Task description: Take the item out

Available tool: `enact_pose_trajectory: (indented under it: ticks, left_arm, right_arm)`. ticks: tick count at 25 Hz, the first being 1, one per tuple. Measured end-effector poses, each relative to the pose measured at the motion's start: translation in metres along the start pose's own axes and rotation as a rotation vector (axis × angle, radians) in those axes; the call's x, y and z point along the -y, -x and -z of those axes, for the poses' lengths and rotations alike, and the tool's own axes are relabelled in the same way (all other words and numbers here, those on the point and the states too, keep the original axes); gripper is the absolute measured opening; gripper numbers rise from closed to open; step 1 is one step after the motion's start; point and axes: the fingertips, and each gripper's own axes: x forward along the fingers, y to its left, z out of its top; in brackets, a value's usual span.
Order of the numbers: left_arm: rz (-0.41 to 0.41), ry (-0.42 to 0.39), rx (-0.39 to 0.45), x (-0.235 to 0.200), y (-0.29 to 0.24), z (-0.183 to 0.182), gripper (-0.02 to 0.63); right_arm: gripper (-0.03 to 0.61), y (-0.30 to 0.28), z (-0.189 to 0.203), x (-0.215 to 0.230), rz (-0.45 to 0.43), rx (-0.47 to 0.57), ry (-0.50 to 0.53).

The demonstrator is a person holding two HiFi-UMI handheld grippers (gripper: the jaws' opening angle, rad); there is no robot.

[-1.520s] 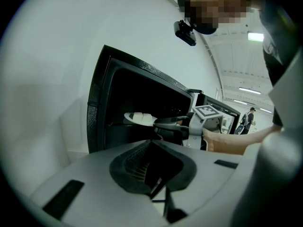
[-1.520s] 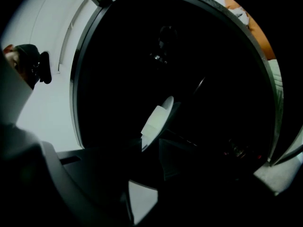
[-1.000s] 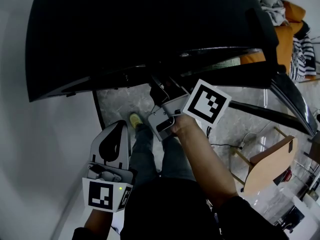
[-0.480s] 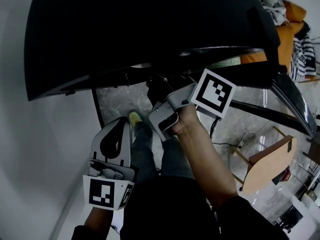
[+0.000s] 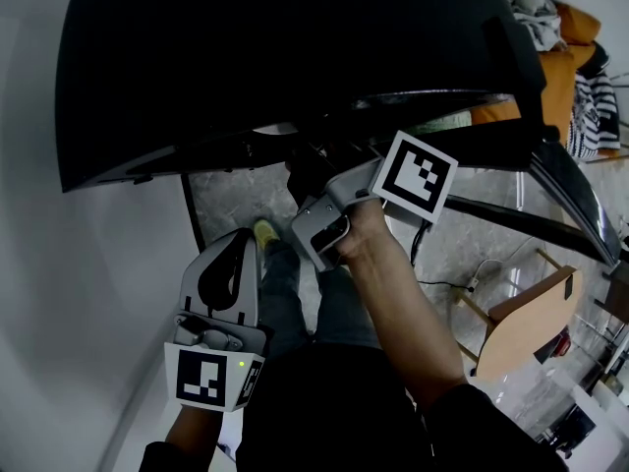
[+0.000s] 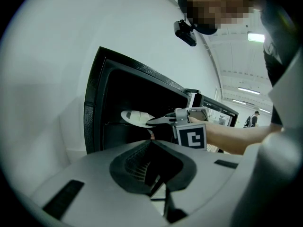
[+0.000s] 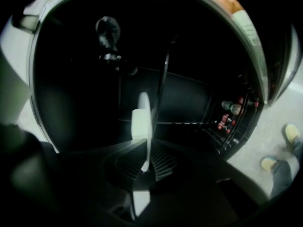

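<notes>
A white plate [image 7: 142, 122] stands edge-on between the jaws of my right gripper [image 7: 146, 162], which is shut on its rim. Plate and jaws are inside the dark cavity of a black oven-like appliance [image 5: 275, 57]. In the left gripper view the plate [image 6: 135, 117] shows flat at the appliance's opening [image 6: 118, 103], with the right gripper [image 6: 163, 121] clamped on it. In the head view the right gripper [image 5: 313, 180] reaches under the appliance's overhang and the plate is hidden. My left gripper [image 5: 239, 244] hangs low at the left, shut on nothing [image 6: 152, 143].
A control panel with red and pale knobs [image 7: 232, 110] lines the cavity's right side. The person's shoes [image 5: 265, 234] stand on the marbled floor below. A wooden stool [image 5: 531, 318] and a cable lie at the right, orange cushions [image 5: 570, 57] behind. A white wall fills the left.
The right gripper has shifted a little up and toward the appliance, its marker cube tilting. The left gripper has stayed where it was.
</notes>
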Motion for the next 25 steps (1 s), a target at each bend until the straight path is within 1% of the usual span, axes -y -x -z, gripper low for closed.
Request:
enact_pose_trajectory:
  ticks: [2, 4, 9, 13, 20, 25]
  left_arm:
    - [0.0, -0.006, 0.003, -0.001, 0.002, -0.002, 0.009]
    - [-0.001, -0.009, 0.005, -0.001, 0.004, -0.004, 0.009]
    - [0.012, -0.01, 0.024, 0.001, 0.002, -0.013, 0.008]
    - [0.012, -0.029, 0.009, 0.0, 0.0, -0.016, 0.009]
    - [0.03, -0.052, 0.037, 0.004, -0.001, -0.033, 0.009]
    - [0.038, -0.059, 0.051, 0.004, 0.007, -0.047, 0.009]
  right_arm:
    - [0.023, 0.003, 0.0, 0.0, -0.005, 0.007, -0.005]
    - [0.021, 0.006, 0.001, 0.001, -0.002, 0.01, -0.005]
    - [0.02, 0.014, -0.001, 0.005, 0.007, 0.017, -0.049]
    - [0.02, 0.021, -0.003, 0.006, 0.022, 0.011, -0.05]
    - [0.02, 0.046, 0.0, 0.007, 0.061, -0.039, 0.009]
    - [0.02, 0.076, 0.011, 0.005, 0.103, -0.088, 0.042]
